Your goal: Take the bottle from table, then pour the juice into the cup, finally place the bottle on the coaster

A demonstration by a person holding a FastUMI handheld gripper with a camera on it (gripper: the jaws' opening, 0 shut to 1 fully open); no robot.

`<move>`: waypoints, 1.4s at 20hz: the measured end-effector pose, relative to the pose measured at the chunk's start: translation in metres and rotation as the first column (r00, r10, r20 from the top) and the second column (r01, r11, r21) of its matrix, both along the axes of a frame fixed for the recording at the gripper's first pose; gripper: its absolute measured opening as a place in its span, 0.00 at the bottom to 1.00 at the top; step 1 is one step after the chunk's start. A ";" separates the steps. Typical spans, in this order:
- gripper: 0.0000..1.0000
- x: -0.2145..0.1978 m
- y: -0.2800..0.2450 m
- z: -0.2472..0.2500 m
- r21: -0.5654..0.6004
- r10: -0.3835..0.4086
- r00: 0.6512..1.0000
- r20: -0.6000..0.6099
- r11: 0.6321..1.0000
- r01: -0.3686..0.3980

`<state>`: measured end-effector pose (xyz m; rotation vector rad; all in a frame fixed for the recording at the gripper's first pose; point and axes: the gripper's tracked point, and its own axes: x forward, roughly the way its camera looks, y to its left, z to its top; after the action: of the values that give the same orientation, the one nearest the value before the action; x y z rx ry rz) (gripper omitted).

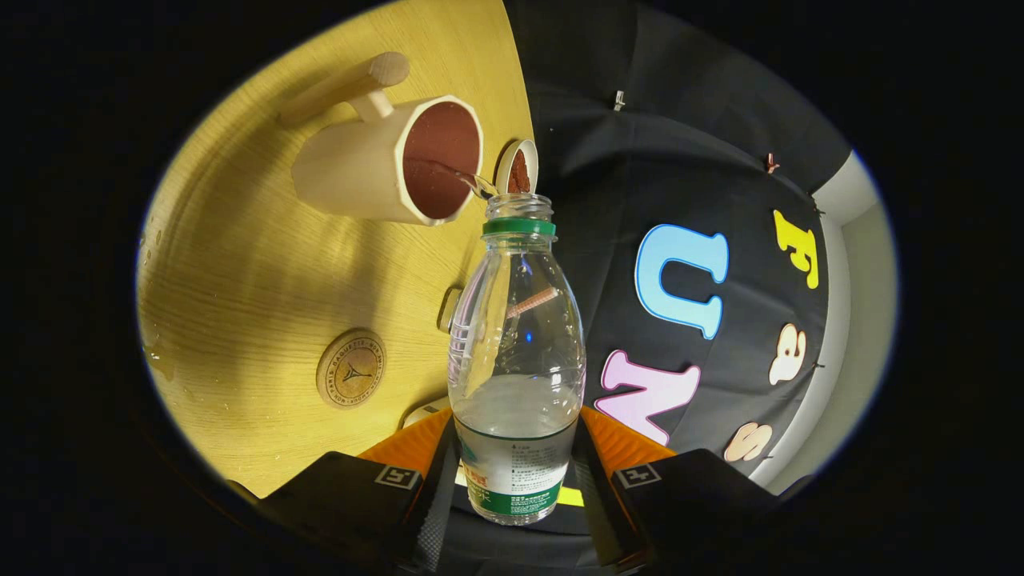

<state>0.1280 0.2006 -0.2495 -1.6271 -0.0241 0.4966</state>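
Claw (pixel 516 480) clamped on water bottle (pixel 516 352) at labelled base, pouring into wooden cup (pixel 384 164); thin, slick, crushable plastic, light.

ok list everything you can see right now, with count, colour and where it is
bottle: one, clear with green neck ring, clamped between the fingers, tipped, a thin stream running from its mouth into the cup
cup: one, beige outside, reddish-brown inside, wooden handle, on the table beyond the bottle
coaster: one, round, light wood, on the table nearer the fingers than the cup
table: one, pale wood, some drops on it
tool: one, shut on the bottle's labelled base
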 end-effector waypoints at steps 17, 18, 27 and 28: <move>0.73 -0.001 0.006 0.024 -0.088 0.054 0.996 0.068 0.995 -0.048; 0.73 -0.001 0.006 0.024 -0.092 0.054 0.996 0.068 0.995 -0.048; 0.73 -0.001 0.017 0.041 -0.173 0.115 0.985 0.125 0.981 -0.093; 0.73 0.001 0.017 0.043 -0.184 0.122 0.984 0.133 0.978 -0.096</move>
<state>0.1286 0.2181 -0.2062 -1.8407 -0.1829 0.4748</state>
